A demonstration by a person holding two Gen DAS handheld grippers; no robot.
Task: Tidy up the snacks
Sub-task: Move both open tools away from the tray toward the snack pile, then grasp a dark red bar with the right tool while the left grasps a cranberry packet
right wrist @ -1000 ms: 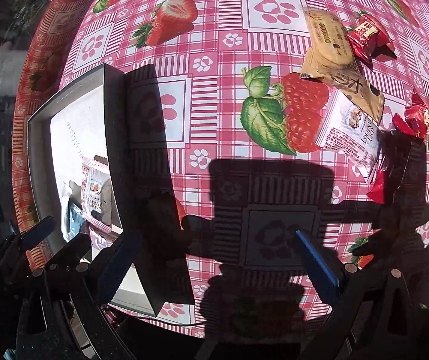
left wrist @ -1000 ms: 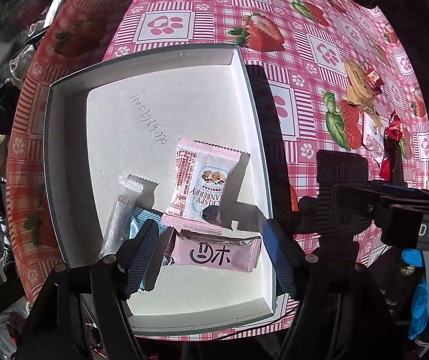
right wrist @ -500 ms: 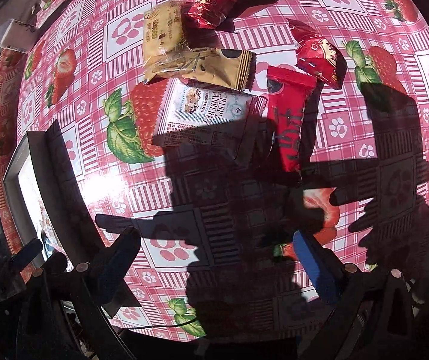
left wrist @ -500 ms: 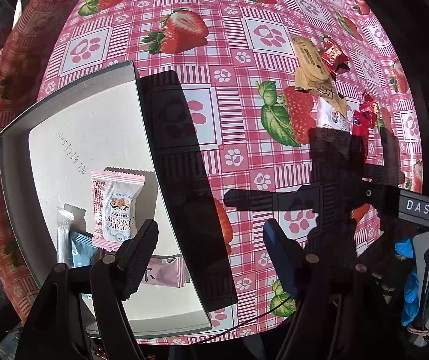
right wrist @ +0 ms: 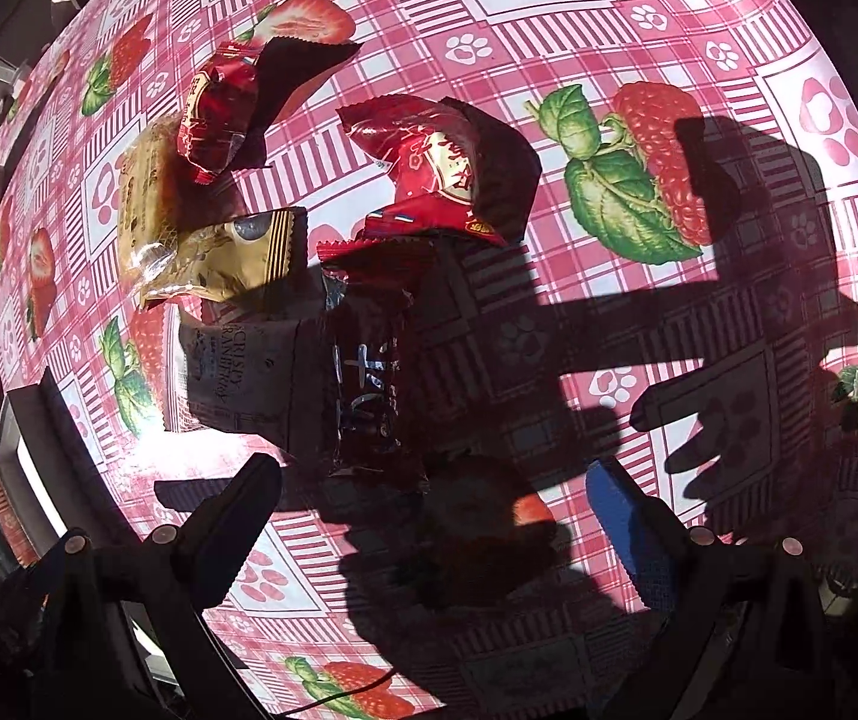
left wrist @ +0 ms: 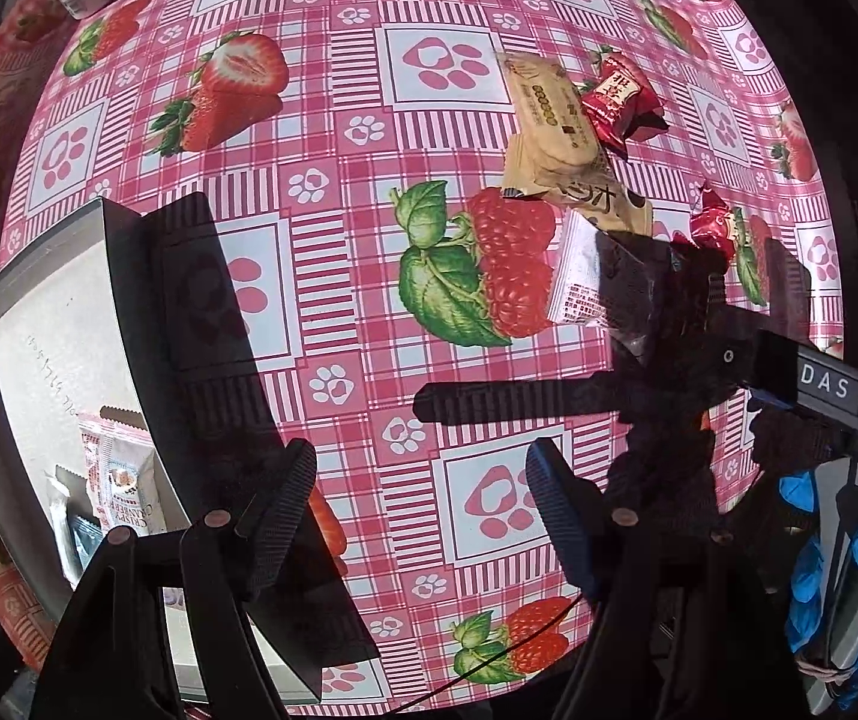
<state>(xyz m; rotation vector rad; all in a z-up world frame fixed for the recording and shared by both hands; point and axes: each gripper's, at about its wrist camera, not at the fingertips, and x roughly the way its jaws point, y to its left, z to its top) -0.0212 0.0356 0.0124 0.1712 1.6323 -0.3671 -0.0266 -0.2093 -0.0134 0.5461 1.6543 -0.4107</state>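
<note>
Both of your tongs stand open and empty: the left gripper (left wrist: 423, 510) hangs over bare tablecloth (left wrist: 333, 276) between the box and the loose snacks, and the right gripper (right wrist: 435, 504) hovers above the near end of the pile. What you have left to sort lies well clear of the white box (left wrist: 39, 324), which sits toward the table's left edge with a cranberry crisp packet (left wrist: 126, 492) and two slimmer sachets already inside. Nearest your right jaws is the long dark red bar (right wrist: 369, 372), lying in your own shadow beside a second cranberry packet (right wrist: 237, 378); beyond them sit a gold wrapper (right wrist: 231, 264), a tan biscuit pack (right wrist: 141, 204) and two puffy red foil sweets (right wrist: 429, 174). All of these look light, crinkly and slick, so expect foil to skate under the pads; close across the narrow width at mid-body, not on a crimped end, and squeeze gently so the biscuit inside does not crack. Your left view alone shows the box contents and the free floor left in it; your right view alone shows the red bar clearly, which the left view loses behind the other tool and its shadow.
</note>
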